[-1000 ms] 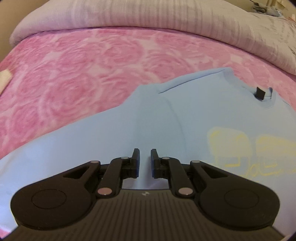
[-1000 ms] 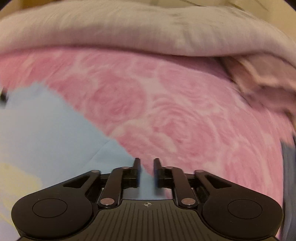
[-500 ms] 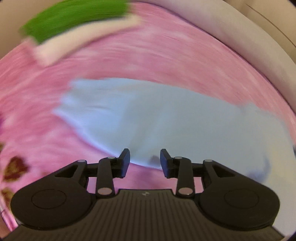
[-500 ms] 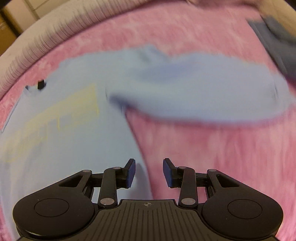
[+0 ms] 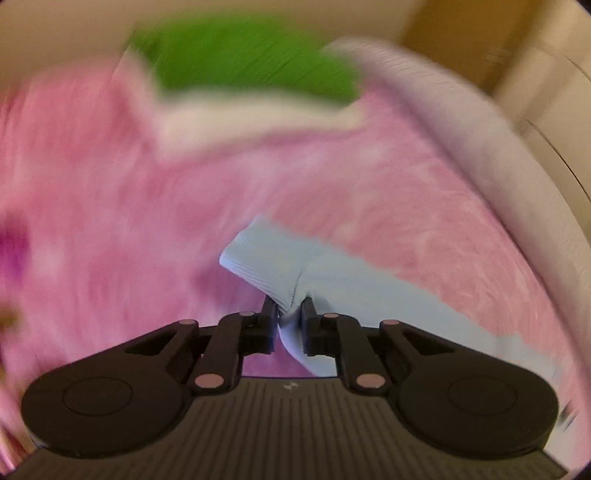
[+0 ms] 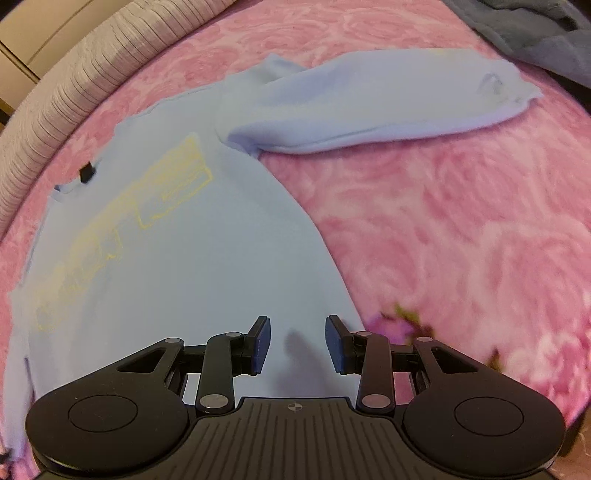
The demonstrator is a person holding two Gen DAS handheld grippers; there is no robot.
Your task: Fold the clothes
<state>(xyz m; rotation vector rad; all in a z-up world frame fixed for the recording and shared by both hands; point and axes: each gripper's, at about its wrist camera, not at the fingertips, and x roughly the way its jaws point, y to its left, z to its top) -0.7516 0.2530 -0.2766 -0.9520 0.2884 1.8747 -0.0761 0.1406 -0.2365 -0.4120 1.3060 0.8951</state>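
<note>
A light blue sweatshirt with a yellow print lies flat on a pink rose-patterned blanket. One sleeve stretches out to the right of the body. My right gripper hovers open over the lower body near its side edge, with nothing between its fingers. In the left wrist view the other sleeve's ribbed cuff bunches between the jaws of my left gripper, which are closing on it. That sleeve trails off to the right.
A green and white folded cloth lies blurred at the far side of the blanket. A dark grey garment sits beyond the outstretched sleeve. A striped grey duvet borders the blanket.
Both grippers swung off the sweatshirt's shoulders. The left one opened, moved out along the sleeve and shut on its cuff. The right one opened and now hangs over the lower body.
</note>
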